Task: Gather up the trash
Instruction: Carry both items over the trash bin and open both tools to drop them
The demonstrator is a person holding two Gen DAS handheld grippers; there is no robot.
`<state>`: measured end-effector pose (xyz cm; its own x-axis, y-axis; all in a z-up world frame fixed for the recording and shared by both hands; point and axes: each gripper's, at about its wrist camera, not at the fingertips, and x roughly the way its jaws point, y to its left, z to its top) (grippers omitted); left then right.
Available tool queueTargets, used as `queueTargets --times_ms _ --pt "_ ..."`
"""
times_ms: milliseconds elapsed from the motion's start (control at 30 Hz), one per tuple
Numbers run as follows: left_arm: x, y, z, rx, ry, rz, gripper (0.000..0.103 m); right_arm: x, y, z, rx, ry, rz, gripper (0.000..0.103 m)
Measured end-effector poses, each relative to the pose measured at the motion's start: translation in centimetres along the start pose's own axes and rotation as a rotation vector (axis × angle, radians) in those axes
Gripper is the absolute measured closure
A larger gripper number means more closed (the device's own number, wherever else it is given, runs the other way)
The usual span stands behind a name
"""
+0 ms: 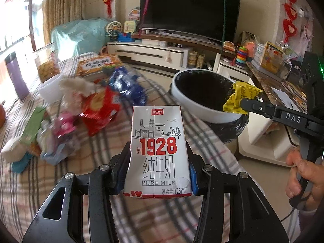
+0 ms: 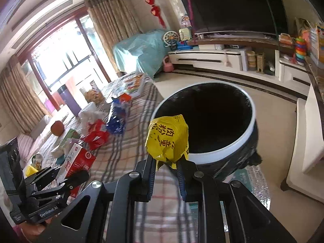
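Trash is in both grippers. The left gripper pinches a milk carton by its sides, upright, above the plaid cloth. The right gripper is pressed on a crumpled yellow wrapper, which in the left view hangs over the rim of the bin, placed, I judge, for a drop into its black liner. The carton sits short of the bin, likely waiting its turn. More wrappers, red and blue, lie on the cloth, so much collecting remains.
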<state>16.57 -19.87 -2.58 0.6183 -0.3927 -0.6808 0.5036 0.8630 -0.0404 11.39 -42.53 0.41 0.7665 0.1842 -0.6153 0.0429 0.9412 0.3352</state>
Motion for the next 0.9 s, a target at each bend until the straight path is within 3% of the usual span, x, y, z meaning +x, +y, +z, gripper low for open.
queueTargets --times_ms 433,900 --pt "4.0 -4.8 5.3 0.099 0.018 -0.064 0.057 1.1 -4.0 2.8 0.044 0.020 -0.011 0.084" --pt "9.1 -6.7 9.3 0.113 0.074 -0.118 0.057 3.0 -6.6 5.2 0.062 0.061 -0.010 0.080"
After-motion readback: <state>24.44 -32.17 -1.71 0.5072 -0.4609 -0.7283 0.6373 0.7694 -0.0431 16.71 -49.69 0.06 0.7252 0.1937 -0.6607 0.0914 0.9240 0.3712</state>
